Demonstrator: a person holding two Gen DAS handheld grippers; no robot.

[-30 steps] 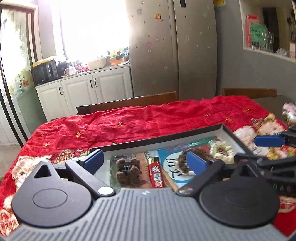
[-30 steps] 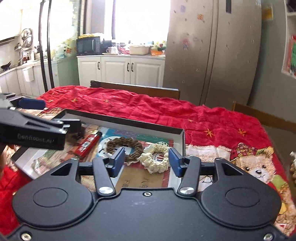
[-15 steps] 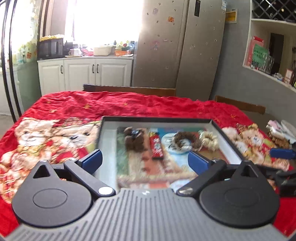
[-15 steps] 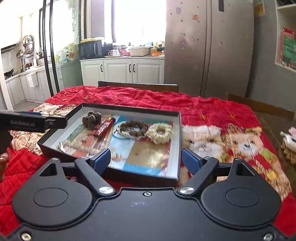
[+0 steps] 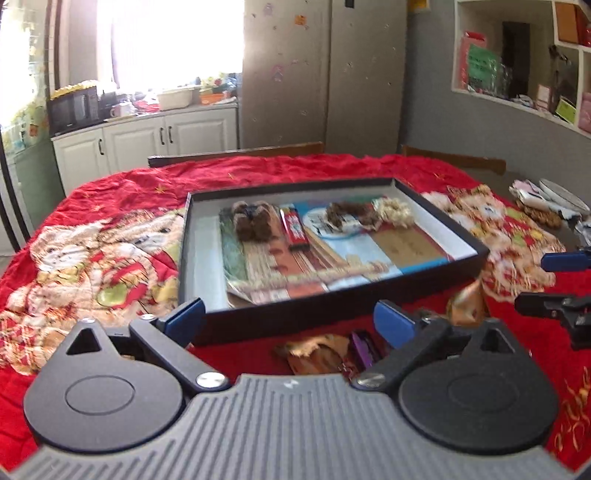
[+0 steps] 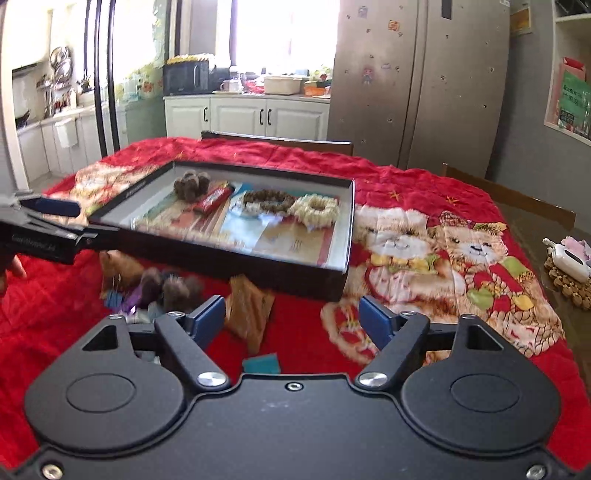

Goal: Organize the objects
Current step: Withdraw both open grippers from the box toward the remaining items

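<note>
Left tongs (image 5: 290, 321): blue-padded, spread wide, holding nothing, short of the tray. Shallow black rectangular tray (image 6: 334, 275) on the red bear-print cloth (image 6: 424, 192) over the counter, holding in a row: brown fuzzy clip (image 6: 191, 185), red lighter (image 6: 214, 197), brown scrunchie (image 6: 267, 202), cream scrunchie (image 6: 318, 209). Right tongs (image 6: 291, 317): likewise spread, holding nothing.

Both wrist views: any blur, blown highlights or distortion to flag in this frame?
Left wrist: window blown white; black tray and its contents smeared by motion blur; fisheye bends the shelf edge at right. Right wrist: window also clipped; tray contents and the loose items in front of it blurred, while the right gripper stays sharp.
</note>
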